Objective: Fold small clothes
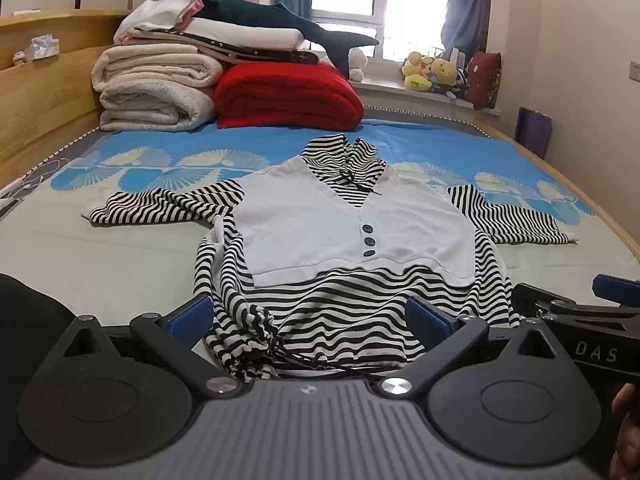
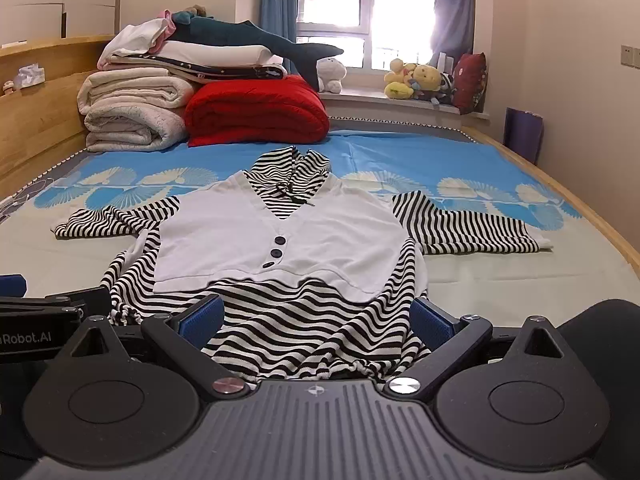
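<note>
A small black-and-white striped top with a white vest front (image 1: 352,228) and three dark buttons lies face up on the bed, sleeves spread to both sides; it also shows in the right wrist view (image 2: 280,240). Its gathered striped hem lies nearest me. My left gripper (image 1: 310,318) is open, its blue pads on either side of the hem's left part, just above it. My right gripper (image 2: 316,316) is open over the hem's right part. The right gripper's body shows at the left wrist view's right edge (image 1: 580,320).
The bed sheet (image 1: 120,256) is blue at the far half, pale near me. Folded white blankets (image 1: 156,88), a red blanket (image 1: 288,96) and a plush shark are stacked at the headboard. Plush toys sit on the windowsill (image 1: 432,72). A wooden bed rail (image 2: 580,208) runs along the right.
</note>
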A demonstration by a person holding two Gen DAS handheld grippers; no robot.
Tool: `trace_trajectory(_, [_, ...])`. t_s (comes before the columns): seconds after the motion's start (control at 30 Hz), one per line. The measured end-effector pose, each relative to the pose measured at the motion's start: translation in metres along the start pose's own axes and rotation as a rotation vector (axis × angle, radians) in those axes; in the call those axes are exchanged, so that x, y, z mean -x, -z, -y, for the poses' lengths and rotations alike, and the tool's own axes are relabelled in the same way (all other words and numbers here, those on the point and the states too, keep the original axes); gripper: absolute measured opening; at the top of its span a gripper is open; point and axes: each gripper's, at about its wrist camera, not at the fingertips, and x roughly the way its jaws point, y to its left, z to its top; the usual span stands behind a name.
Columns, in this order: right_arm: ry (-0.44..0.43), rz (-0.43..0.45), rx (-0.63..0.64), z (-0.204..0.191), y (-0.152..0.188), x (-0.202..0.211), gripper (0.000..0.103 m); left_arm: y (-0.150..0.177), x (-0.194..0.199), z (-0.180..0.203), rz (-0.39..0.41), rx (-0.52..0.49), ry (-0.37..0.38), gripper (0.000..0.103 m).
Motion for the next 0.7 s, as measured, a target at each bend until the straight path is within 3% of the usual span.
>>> trace_trajectory(0.7, [-0.006,0.002,0.007,-0.0014,-0.0005,0.0006,0.099,0.0035,-0.0023,0.0063,-0.003,-0.009,0.001,0.102])
